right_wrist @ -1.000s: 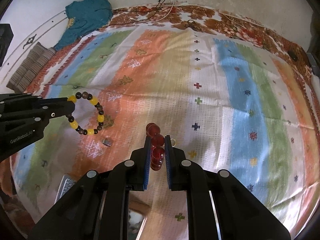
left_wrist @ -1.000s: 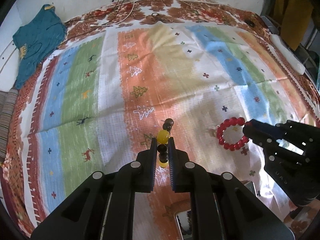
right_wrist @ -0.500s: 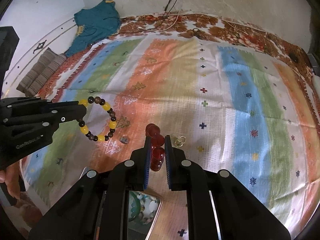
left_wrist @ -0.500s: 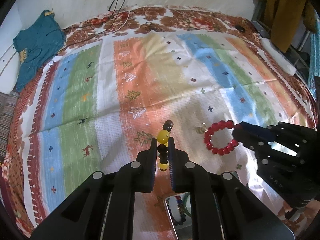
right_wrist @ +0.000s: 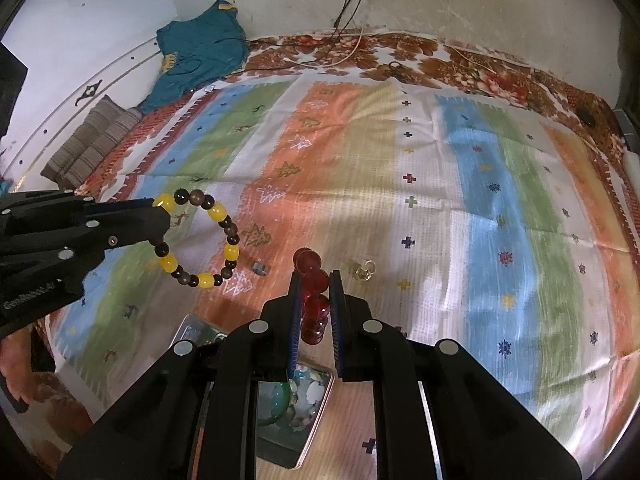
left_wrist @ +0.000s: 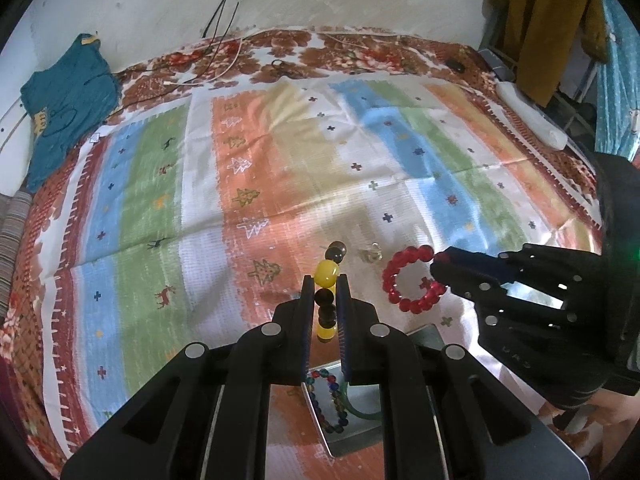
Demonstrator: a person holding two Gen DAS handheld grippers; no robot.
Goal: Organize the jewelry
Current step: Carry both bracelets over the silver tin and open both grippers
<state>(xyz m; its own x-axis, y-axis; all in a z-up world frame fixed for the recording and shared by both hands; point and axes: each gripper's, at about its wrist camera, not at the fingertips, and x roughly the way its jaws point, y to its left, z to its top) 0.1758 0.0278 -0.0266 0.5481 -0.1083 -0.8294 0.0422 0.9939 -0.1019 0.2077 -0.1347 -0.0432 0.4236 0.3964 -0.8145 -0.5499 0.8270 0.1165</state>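
Both tongs are holding bracelets in the air above the striped bedspread (left_wrist: pixel 280 168).

The left tongs (left_wrist: pixel 325 304) are pinching the yellow-and-brown bracelet (left_wrist: pixel 327 276), and the right tongs (right_wrist: pixel 313 304) are pinching the red bead bracelet (right_wrist: pixel 314 280); both bracelets are hanging clear of the cloth. Below the tongs, a metal tray (left_wrist: pixel 360 432) with beaded pieces and a green bangle (right_wrist: pixel 276 408) is lying on the bed. A small ring (right_wrist: pixel 365 270) is sitting on the bedspread just beyond the right tongs.

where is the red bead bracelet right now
The red bead bracelet is clamped in the right gripper, held above the striped blanket and just over the metal tray, with a small ring lying nearby.
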